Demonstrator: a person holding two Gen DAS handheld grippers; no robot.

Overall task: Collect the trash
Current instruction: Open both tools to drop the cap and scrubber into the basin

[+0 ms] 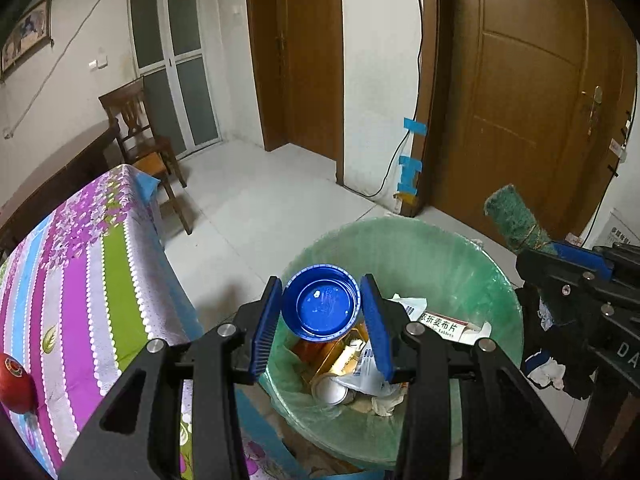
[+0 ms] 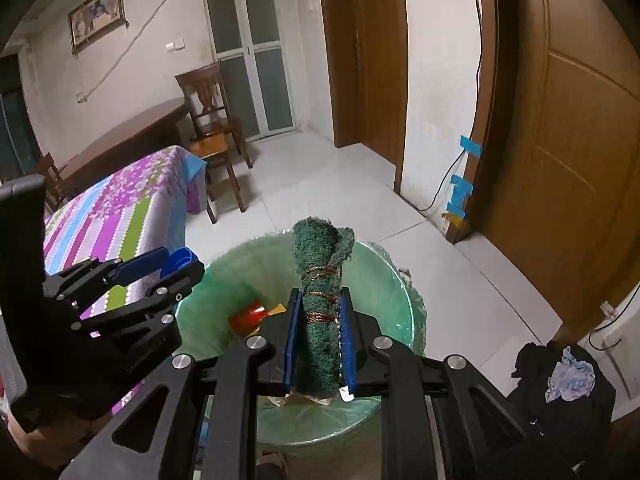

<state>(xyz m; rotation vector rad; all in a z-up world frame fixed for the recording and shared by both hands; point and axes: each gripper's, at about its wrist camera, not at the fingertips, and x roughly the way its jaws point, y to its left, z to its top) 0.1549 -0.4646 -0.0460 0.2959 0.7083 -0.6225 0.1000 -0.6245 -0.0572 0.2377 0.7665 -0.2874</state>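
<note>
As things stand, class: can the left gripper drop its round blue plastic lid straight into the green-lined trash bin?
Probably yes. The left gripper holds the blue lid over the bin, with nothing between lid and trash.

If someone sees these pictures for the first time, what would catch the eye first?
Probably the blue lid clamped in the left gripper over the green-lined trash bin. Next, the rolled green scouring pad bound with copper wire, upright in the right gripper above the same bin. The striped purple tablecloth glows at left.
</note>
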